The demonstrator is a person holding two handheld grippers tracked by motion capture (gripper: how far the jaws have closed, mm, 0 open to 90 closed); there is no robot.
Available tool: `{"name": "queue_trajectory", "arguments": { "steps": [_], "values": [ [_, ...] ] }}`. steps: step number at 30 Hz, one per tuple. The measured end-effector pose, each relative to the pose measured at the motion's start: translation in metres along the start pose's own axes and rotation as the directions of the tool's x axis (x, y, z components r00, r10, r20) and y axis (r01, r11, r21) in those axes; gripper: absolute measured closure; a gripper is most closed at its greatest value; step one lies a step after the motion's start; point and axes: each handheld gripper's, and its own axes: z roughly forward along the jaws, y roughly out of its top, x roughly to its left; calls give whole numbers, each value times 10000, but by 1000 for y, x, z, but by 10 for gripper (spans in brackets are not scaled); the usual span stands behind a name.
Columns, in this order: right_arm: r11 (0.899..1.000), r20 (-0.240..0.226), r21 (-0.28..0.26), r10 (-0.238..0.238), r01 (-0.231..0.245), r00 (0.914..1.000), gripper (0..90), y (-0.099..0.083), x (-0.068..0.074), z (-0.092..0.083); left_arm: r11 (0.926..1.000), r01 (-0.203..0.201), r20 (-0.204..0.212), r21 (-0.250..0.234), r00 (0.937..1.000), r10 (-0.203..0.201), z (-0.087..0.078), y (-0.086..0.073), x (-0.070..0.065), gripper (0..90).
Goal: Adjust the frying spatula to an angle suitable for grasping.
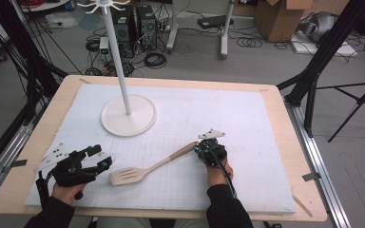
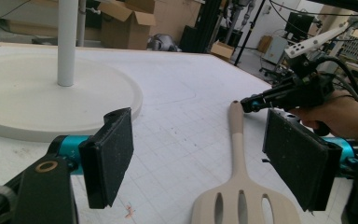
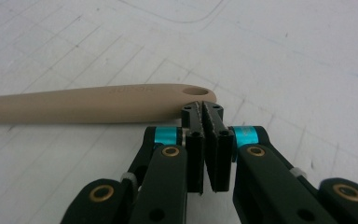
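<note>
The spatula lay flat on the tabletop; the right gripper, jaws pressed together and empty, stood at its handle end, seemingly nudging it; the left gripper waited, jaws wide, beside the blade; next, a grasp.

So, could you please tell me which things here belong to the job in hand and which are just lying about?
In the job:
- beige slotted wooden spatula
- right gripper, fingers shut, at the spatula's handle end
- left gripper, fingers open, near the slotted blade

Lying about:
- white round-based hook stand
- brown cardboard boxes on the floor
</note>
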Motion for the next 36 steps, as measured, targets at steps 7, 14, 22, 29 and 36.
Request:
{"name": "queue_trajectory", "arguments": {
  "steps": [7, 14, 22, 29, 36],
  "values": [
    [9997, 129, -206, 165, -162, 9998, 855, 12, 4, 15, 9999, -43, 88, 94, 10000, 42, 1, 0, -1, 247],
    [9925, -341, -1137, 414, -450, 9986, 603, 13, 1, -3, 9999, -44, 146, 129, 9999, 43, 0, 0, 0, 247],
    [9786, -1370, -2040, -28, -255, 9906, 284, -19, -22, -65, 10000, -34, 152, 69, 9999, 33, -1, 0, -1, 246],
    [9675, -1223, -2523, -145, -170, 9924, 187, -58, -48, -101, 9999, -164, 22, 2, 9999, 164, -3, 2, -2, 246],
    [9440, -999, -3246, 285, -596, 9946, 168, -67, -63, -115, 9999, -116, 121, -107, 9999, 118, -5, 3, -3, 244]
  ]
}}
